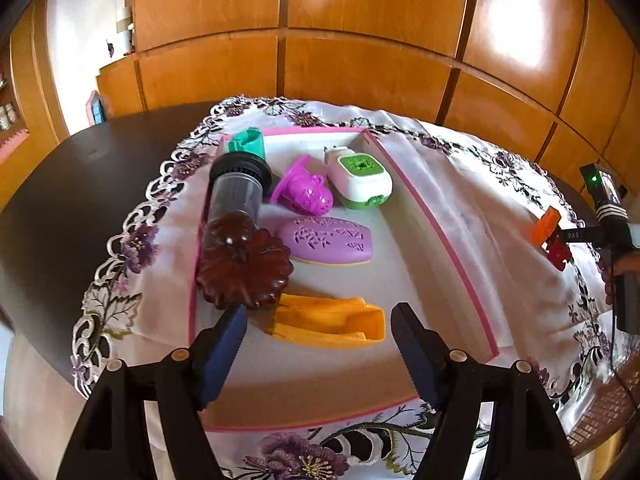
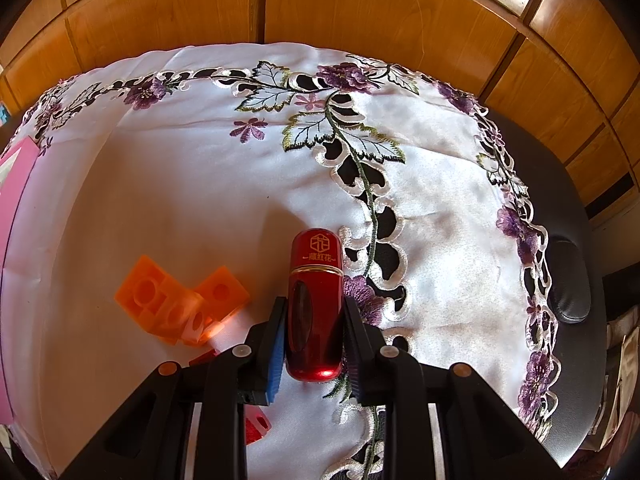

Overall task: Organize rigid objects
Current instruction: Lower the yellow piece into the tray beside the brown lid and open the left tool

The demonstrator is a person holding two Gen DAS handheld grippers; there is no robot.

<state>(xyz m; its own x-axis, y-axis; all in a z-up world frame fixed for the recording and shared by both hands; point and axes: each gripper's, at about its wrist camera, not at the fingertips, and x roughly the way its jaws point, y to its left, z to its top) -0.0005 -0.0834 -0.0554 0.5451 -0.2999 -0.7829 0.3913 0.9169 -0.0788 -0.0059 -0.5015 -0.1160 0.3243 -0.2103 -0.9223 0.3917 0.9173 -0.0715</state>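
- My left gripper (image 1: 318, 344) hangs over the near end of the pink-rimmed tray (image 1: 448, 248), jaws spread wide and holding nothing; only the yellow plastic piece (image 1: 332, 322) lies just ahead between the blue pads.
- My right gripper (image 2: 314, 340) is clamped on a glossy red capsule-shaped bottle (image 2: 316, 304); its rounded cap with gold lettering points away from me.
- Ahead of the left tool, inside the tray: a smooth lilac oval case (image 1: 328, 242) with cut-out patterning, a magenta animal-shaped toy (image 1: 306, 192), and a white-and-green rounded device (image 1: 360, 180) farther back.
- Ahead and left, a clear cylinder (image 1: 236, 196) with a ribbed black cap leans over the tray wall, and a dark brown scalloped lid (image 1: 244, 270) sits close to my left finger; a teal piece (image 1: 250, 142) is in the far corner.
- Left of the right tool, orange perforated blocks (image 2: 180, 304) lie on the embroidered satin cloth (image 2: 200, 160), just beside my finger; a red block (image 2: 256, 426) is half hidden beneath it.
- Open cloth stretches ahead of the right tool; its lace edge and the dark table (image 2: 576, 208) run to the right.
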